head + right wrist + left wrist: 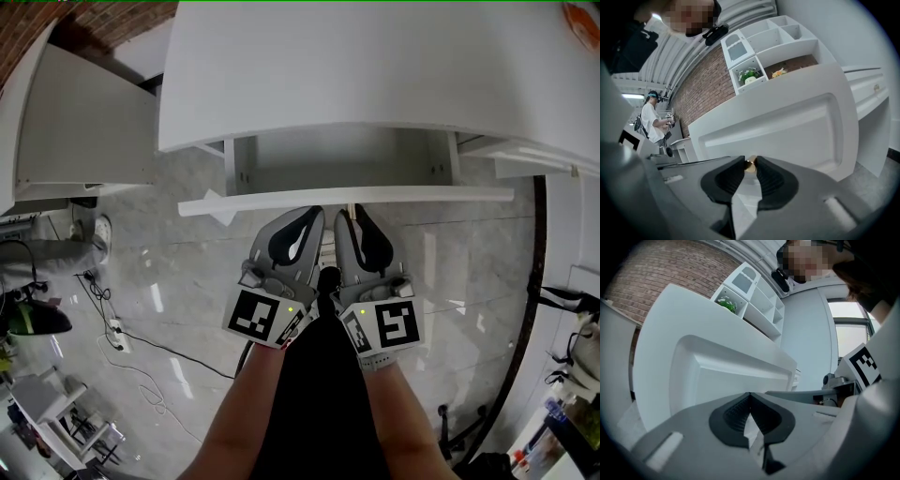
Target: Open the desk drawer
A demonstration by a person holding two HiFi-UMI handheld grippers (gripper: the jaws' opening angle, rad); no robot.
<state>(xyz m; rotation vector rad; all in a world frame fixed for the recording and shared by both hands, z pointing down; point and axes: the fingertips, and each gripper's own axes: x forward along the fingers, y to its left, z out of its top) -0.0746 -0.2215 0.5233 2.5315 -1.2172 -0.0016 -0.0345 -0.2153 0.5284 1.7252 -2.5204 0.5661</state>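
Observation:
In the head view the white desk point(375, 66) has its drawer point(337, 164) pulled out from under the top, and the drawer's front panel point(347, 198) faces me. Both grippers sit side by side just below that panel. My right gripper point(750, 161) is shut on the small brass drawer knob point(750, 164), which is pinched between its dark pads. From the head view the right gripper point(351, 216) touches the panel's lower edge. My left gripper point(750, 395) is shut with nothing between its jaws, its tips point(314, 216) close beside the right one.
A second white desk point(84, 131) stands at the left. Cables and a power strip point(117, 333) lie on the glossy tiled floor. A white shelf unit with a plant point(750, 75) hangs on the brick wall. A person point(651, 119) stands far off.

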